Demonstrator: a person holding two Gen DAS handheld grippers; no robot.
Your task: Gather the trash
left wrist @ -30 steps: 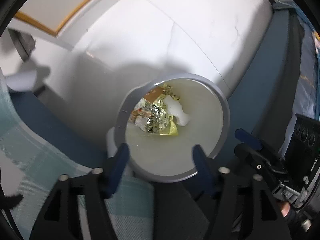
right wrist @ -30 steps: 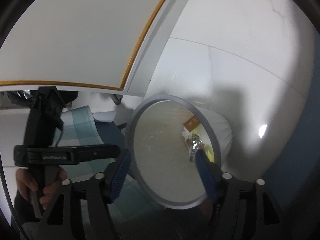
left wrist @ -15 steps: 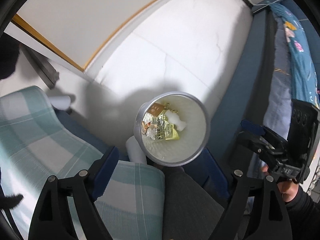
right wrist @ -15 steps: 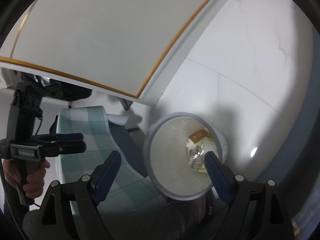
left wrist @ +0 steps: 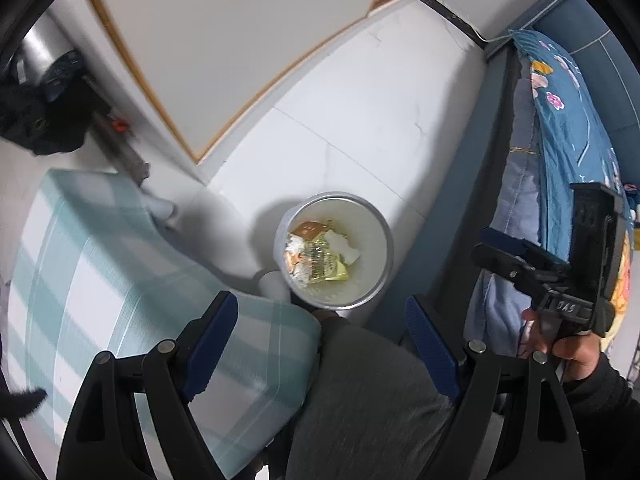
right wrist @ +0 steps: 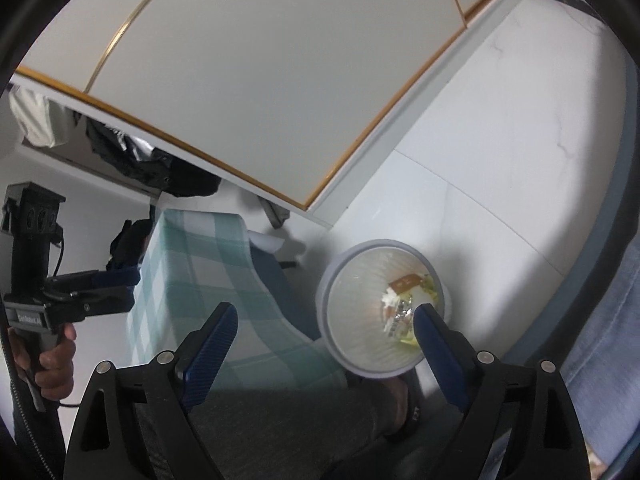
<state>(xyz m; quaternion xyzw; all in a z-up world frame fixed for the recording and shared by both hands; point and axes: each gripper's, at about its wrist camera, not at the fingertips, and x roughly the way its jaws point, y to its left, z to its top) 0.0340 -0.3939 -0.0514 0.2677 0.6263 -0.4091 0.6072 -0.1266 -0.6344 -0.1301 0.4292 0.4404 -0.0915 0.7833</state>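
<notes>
Both hand-held grippers have pulled up and away from the round white plastic waste bin with the grey rim [left wrist: 334,250], which now looks smaller and farther below than a second ago, and their jaws have just been opening. The left hand-held gripper [left wrist: 320,344] stands spread wide with nothing between its blue pads; the right hand-held gripper [right wrist: 326,354] is likewise wide apart and empty. The bin sits on the white tiled floor [left wrist: 360,128], beside the pale green checked cushion [left wrist: 120,280]. Inside lie crumpled foil and yellow wrappers [left wrist: 320,260] and a white scrap (all resting at the bottom). That trash seems delivered; whether more remains elsewhere cannot be told.
</notes>
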